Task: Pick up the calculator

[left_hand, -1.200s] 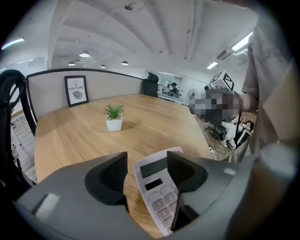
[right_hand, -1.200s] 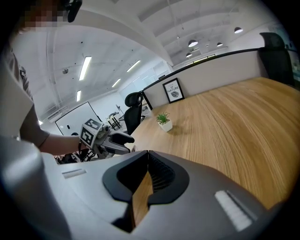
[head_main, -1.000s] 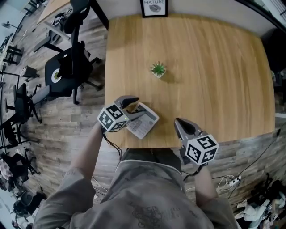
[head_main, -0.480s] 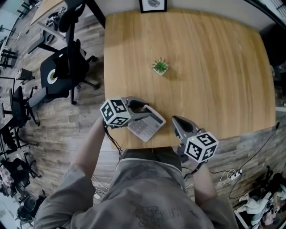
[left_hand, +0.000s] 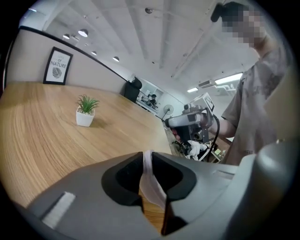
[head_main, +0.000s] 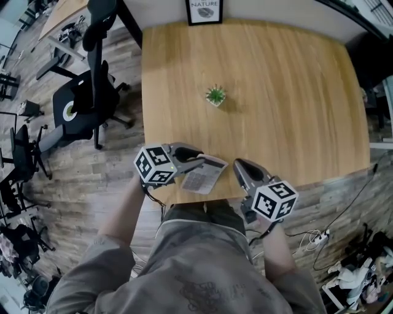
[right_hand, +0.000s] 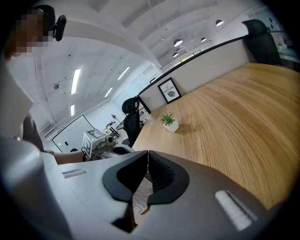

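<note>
A light wooden table (head_main: 288, 92) meets a pale wall (left_hand: 93, 70) (a framed print (head_main: 204, 11) stands there), black office chairs (head_main: 83, 101) alongside on grey plank flooring (head_main: 92, 178), strip lights (right_hand: 75, 79) overhead.

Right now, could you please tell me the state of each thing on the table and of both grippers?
left gripper: jaws closing, calculator edge between them.
calculator: gripped by one edge.
right gripper: shut, empty.
potted plant: upright on table.
framed picture: upright at far edge.

The left gripper (head_main: 195, 159) angles forward and down, its jaws closing on the calculator (head_main: 206, 176) edge pinched between them. The right gripper (head_main: 237, 165) hovers alongside, jaws together, empty.
</note>
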Demonstrator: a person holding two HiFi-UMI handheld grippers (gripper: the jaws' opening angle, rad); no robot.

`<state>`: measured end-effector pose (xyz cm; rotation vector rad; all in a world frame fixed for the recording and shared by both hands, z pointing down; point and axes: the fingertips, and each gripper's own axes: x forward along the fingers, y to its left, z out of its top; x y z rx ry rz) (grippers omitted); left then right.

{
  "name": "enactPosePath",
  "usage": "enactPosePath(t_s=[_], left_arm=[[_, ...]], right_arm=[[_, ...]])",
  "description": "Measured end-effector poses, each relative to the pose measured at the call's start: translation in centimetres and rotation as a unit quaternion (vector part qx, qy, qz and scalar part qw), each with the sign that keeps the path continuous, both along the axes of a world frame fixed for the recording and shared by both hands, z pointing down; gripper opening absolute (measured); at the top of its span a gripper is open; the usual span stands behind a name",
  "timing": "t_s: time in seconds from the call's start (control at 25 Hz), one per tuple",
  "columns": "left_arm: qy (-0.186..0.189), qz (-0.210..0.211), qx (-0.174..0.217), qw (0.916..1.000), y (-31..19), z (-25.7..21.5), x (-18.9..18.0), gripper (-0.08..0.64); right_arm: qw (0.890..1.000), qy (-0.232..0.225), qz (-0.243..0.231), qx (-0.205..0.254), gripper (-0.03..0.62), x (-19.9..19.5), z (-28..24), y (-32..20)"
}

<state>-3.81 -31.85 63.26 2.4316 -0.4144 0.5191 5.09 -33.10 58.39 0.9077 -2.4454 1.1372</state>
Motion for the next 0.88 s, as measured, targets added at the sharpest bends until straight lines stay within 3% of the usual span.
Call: enactPosePath(t_s=[0.2,0.4,0.6,0.88], left_arm=[[-0.021,-0.037,0.046,0.998,-0.5,-3.0,0.0,0.058],[-0.029,-0.12,0.098,0.9875,-2.7,-8.3,-1.9,0.057],[-0.032,-0.208,0.18,0.9608,-4.6,-15.6,-5.0,0.057],[-0.028,-0.279,0.283,0.9172,-4.5,-26.3,-7.8,0.057]], right_arm=[[1.0,0.0,0.007,0.027,0.011,-0.2,-3.7,-0.3],[0.996,0.006,0.016,0.091,0.011,-0.3,-9.2,-1.1],[0.986,-0.002,0.037,0.163,0.011,0.2,-15.8,-2.0],[0.964,-0.031,0.065,0.255,0.011,1.1,-25.4,-1.7]])
